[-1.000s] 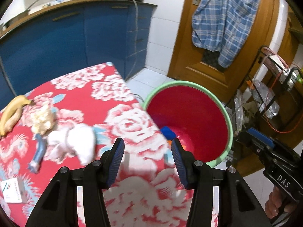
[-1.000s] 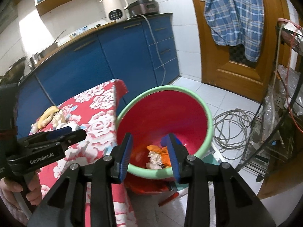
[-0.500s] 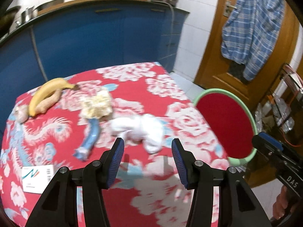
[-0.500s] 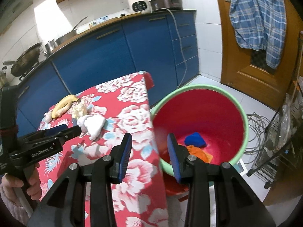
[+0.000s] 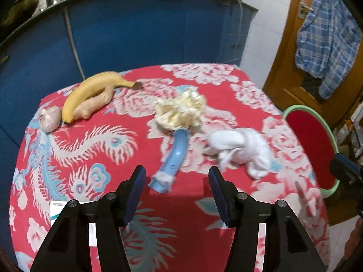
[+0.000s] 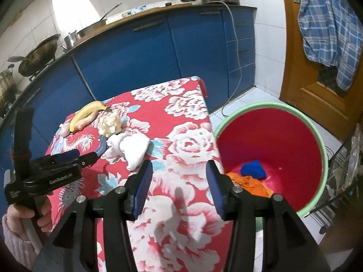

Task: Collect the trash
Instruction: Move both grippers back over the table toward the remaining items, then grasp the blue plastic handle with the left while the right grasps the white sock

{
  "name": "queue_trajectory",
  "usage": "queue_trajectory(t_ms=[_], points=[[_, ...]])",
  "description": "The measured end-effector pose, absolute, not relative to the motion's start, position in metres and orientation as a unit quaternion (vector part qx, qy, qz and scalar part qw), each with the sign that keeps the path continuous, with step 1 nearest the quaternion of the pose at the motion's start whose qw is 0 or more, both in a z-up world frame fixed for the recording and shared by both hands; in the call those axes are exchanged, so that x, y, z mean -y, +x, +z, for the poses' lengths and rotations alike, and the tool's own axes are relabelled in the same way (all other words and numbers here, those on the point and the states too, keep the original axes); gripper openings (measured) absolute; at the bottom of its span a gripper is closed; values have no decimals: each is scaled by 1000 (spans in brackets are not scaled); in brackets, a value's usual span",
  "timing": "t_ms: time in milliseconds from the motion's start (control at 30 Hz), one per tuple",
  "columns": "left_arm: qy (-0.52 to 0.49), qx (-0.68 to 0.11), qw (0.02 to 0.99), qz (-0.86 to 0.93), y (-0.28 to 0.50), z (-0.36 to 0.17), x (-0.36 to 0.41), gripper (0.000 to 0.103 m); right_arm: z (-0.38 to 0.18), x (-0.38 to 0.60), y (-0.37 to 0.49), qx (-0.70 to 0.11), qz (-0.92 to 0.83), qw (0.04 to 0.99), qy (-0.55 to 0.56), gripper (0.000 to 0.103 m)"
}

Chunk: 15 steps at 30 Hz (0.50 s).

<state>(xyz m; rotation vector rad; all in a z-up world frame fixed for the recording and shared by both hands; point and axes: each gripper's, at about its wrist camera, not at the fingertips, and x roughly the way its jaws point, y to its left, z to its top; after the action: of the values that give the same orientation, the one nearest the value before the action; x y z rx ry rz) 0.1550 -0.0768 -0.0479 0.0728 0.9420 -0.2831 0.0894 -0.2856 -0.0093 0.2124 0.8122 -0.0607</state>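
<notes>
White crumpled tissue wad (image 5: 240, 149) sits on the floral tablecloth (image 5: 127, 140), near the edge facing the red bin (image 6: 272, 140). Just beside the wad, away from the bin: light-blue curved tube (image 5: 174, 158), then cream crumpled paper (image 5: 181, 111). Beyond those, well apart: banana (image 5: 90, 90).

Left gripper (image 5: 177, 185) released, jaws spread, empty, hovering near the tube end. Right gripper (image 6: 179, 181) also spread, empty.

Only the right wrist view shows the bin's contents: blue scrap (image 6: 253, 169), orange scrap (image 6: 249, 184).
</notes>
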Motion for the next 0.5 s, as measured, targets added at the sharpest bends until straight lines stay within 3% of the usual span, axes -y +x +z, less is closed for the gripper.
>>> queue_trajectory(t_ms=[67, 400, 500], points=[[28, -460, 878, -127, 161, -55, 72, 59, -12, 281, 95, -399, -28, 911, 100, 61], [20, -464, 877, -122, 171, -71, 65, 58, -26, 261, 127, -425, -11, 900, 97, 61], [32, -455, 882, -123, 172, -71, 68, 43, -29, 257, 135, -431, -5, 896, 102, 61]])
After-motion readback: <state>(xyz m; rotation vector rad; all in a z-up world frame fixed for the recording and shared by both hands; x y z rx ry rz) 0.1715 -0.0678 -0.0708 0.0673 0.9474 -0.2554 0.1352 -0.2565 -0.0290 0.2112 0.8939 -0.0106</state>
